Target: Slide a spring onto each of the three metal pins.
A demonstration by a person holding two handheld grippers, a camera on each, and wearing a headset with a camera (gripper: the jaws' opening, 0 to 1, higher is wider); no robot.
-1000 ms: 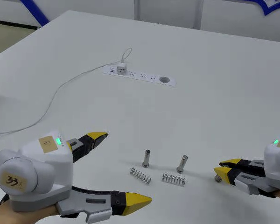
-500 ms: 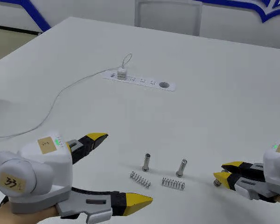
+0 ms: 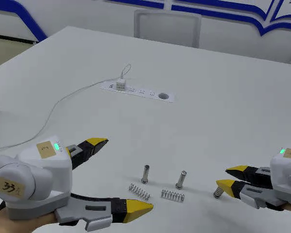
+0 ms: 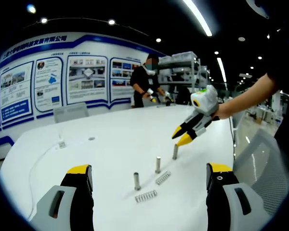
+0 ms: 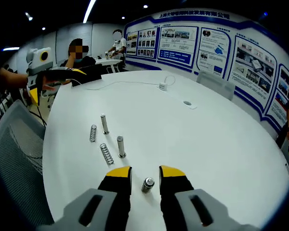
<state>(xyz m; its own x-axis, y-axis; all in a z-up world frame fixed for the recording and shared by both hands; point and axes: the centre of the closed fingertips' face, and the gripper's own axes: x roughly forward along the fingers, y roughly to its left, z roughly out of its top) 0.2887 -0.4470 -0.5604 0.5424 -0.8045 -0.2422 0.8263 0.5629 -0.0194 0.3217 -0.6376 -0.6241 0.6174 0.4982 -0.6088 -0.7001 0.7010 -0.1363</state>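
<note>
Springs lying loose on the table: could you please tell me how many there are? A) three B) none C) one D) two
D: in the head view two lie flat on the table, one spring in front of the left bare pin and a second spring in front of the right bare pin.

We see silver metal pins and silver wire coil springs on a plain white tabletop; our left gripper and right gripper are white-grey, yellow-tipped.
</note>
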